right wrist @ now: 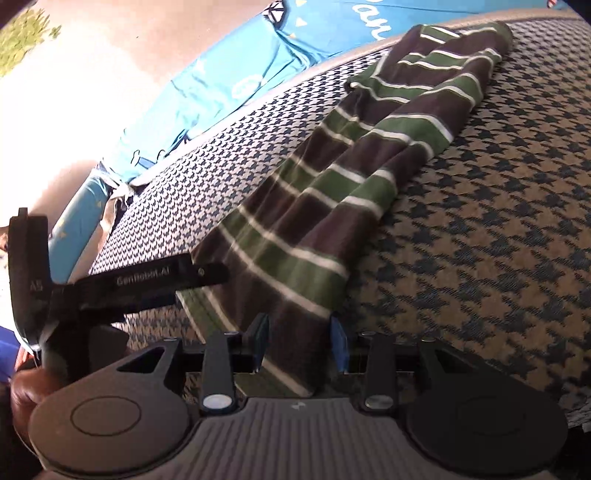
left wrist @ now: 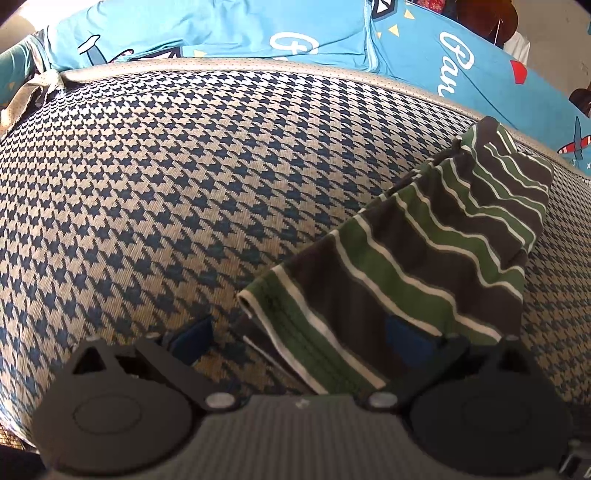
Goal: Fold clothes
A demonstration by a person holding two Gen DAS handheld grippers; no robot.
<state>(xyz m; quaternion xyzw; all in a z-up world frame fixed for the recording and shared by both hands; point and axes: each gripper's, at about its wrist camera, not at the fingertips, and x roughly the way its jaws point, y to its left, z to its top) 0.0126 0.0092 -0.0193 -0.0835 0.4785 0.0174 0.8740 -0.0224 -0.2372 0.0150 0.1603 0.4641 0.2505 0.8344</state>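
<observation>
A houndstooth-patterned mat (left wrist: 155, 192) fills most of both views, w/ a blue printed sheet (left wrist: 221, 33) seen past its far edge. A green-and-brown striped garment (right wrist: 332, 206) is laid bunched lengthwise on the mat, near its right side in the left wrist view. The left gripper (left wrist: 299, 339) is spread wide — the garment's hem lies between its pads, ungripped. The right gripper (right wrist: 301, 341) is seen clamped on the garment's near end.
</observation>
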